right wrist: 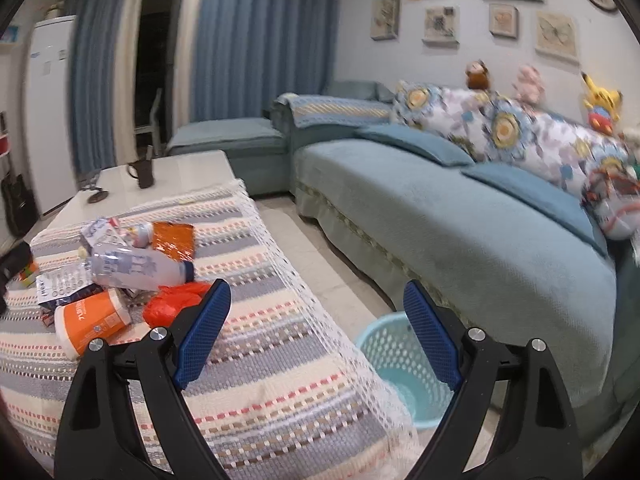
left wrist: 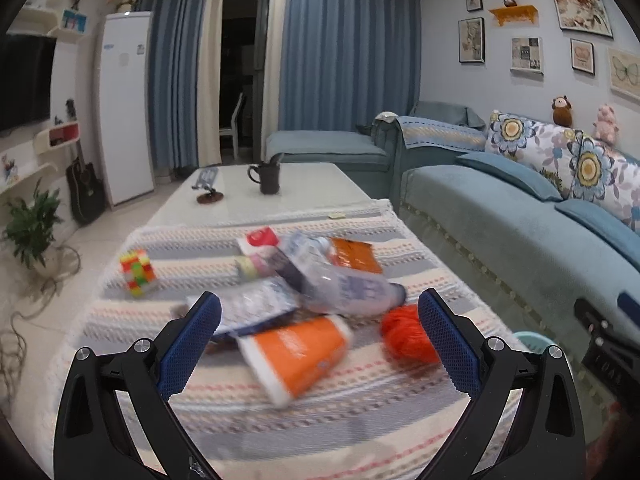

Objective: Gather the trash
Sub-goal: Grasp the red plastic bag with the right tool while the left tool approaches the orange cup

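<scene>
Your left tool gapes empty over the orange cup on the counter; your right tool, likewise apart, hovers above the basket.

The right gripper hangs with its jaws wide apart and nothing between them, over the edge of the striped cloth covering the surface. Left of it lie an orange cup, a plastic bottle and a red bag. Below right of the cloth stands a pale blue basket on the floor.
</scene>
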### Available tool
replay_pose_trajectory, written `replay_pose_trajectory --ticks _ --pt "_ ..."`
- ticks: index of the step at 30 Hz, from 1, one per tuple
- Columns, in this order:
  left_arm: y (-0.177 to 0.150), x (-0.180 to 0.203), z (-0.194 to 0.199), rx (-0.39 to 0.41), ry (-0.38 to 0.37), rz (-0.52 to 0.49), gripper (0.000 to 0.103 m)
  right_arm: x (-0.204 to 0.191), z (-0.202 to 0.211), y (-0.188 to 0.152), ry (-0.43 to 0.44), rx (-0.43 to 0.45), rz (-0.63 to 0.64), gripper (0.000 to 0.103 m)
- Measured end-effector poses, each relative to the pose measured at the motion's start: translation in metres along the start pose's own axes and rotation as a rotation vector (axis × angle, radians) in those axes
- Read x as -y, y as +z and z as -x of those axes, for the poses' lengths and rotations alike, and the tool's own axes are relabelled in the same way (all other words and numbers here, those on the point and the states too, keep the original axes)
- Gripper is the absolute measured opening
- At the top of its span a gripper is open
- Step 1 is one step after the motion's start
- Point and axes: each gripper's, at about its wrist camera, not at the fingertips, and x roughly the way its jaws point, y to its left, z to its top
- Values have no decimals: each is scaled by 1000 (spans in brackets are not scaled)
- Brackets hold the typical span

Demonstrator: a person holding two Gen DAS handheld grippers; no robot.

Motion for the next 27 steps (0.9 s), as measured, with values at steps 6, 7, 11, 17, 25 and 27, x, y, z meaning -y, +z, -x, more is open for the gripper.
replay_pose_trajectory --ticks 6,7,11,17,25,27 --pt "-2 -55 -25 -112 -40 53 96 -25 -24 7 134 -23 44 81" --pt "-5 -61 -33 -131 -47 60 96 -31 -31 7 162 -39 50 80" --pt "-24 -79 -71 -234 -92 119 96 -54 -55 5 221 -89 74 79" --pt "-43 -72 -110 -342 -145 109 92 -90 -93 -5 302 -178 123 79" --pt "-62 -52 -131 -416 -229 108 89 -110 -138 -28 344 -307 125 80" --pt "-65 -46 -131 -433 -279 110 89 -110 -147 -32 376 -348 106 80"
